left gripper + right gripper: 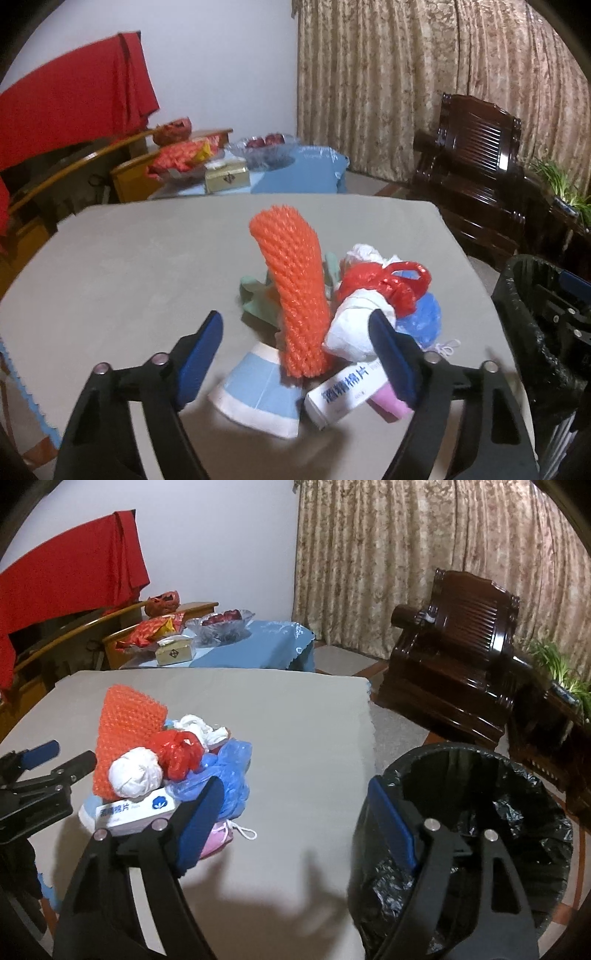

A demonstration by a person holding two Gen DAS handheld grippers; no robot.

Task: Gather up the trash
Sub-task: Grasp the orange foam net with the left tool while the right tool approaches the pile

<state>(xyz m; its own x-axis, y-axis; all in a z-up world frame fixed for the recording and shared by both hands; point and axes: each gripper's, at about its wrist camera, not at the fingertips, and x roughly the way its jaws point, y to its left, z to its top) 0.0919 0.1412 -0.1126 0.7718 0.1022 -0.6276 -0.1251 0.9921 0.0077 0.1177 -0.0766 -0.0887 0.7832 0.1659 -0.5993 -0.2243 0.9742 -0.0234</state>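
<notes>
Two grippers stand wide open and empty, the left gripper (297, 350) around the trash pile (332, 314) at frame centre, the right gripper (295, 812) between pile and black-lined bin (476, 834), its lower part cut off at lower right.

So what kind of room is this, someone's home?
Most likely a home living room: a carved dark wooden armchair, long patterned curtains, and a side table with a glass fruit bowl beyond the trash-covered table.
</notes>
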